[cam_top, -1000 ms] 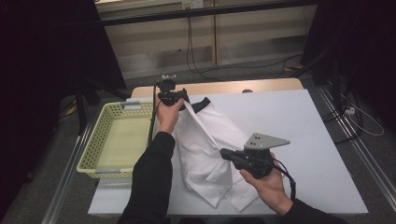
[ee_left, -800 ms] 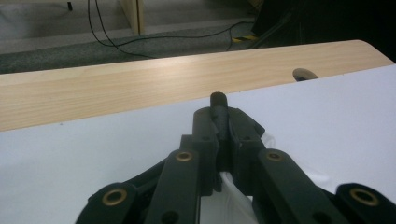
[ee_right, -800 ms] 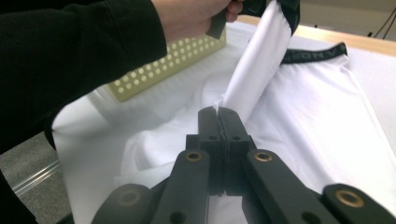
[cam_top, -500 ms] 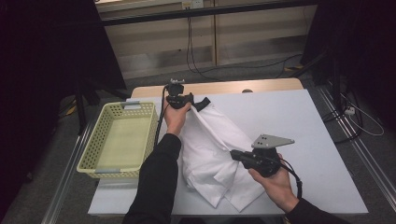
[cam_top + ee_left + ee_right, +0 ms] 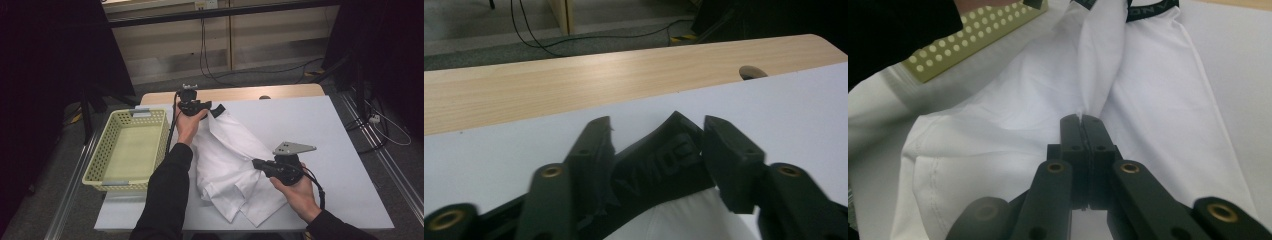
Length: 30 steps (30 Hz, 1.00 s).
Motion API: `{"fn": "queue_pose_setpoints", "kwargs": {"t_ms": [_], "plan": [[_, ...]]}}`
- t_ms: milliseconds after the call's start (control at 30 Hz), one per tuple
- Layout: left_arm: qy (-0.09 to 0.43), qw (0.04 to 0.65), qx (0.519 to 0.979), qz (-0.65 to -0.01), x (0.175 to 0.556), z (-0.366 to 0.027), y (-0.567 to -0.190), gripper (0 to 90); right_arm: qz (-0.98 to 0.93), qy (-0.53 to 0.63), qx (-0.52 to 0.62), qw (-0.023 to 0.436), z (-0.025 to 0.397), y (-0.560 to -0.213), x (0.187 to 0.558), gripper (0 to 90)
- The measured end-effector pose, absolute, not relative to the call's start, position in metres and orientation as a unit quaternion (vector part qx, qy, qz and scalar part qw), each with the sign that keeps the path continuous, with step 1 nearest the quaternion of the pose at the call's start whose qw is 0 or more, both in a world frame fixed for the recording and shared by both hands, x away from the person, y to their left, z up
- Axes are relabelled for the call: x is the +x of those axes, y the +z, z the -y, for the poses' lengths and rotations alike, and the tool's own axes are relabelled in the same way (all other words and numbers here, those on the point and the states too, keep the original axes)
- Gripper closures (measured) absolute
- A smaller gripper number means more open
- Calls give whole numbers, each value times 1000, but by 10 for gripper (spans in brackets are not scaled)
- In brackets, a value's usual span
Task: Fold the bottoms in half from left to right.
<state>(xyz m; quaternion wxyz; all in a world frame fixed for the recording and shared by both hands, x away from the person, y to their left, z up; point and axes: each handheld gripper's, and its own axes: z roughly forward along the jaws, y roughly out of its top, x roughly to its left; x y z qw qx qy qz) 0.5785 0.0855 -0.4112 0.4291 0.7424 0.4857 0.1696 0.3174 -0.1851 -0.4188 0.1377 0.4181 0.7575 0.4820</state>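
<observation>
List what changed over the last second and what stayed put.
The left gripper carried the black waistband away from the person and a little right. The right gripper, pinching the white cloth, moved right, pulling the garment out longer. Both grips held; the basket stayed put.

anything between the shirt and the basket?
Nothing visible. The shirt lies on the table right of the basket, held by the left claw at its black band and the right claw at a fold. The left forearm runs beside the basket's near corner.
</observation>
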Motion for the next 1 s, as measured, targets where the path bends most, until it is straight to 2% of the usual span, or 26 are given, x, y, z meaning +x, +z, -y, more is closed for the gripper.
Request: {"fn": "queue_pose_setpoints", "kwargs": {"t_ms": [267,433,1000], "plan": [[172,426,749,-477,573,-85,-406,256,-753,475,431,143,194,-420,322,893],[182,428,757,-458,564,-84,-397,185,-746,475,442,147,204,-420,327,893],[203,429,774,-419,530,-95,-388,112,-739,443,481,163,242,-429,339,891]]}}
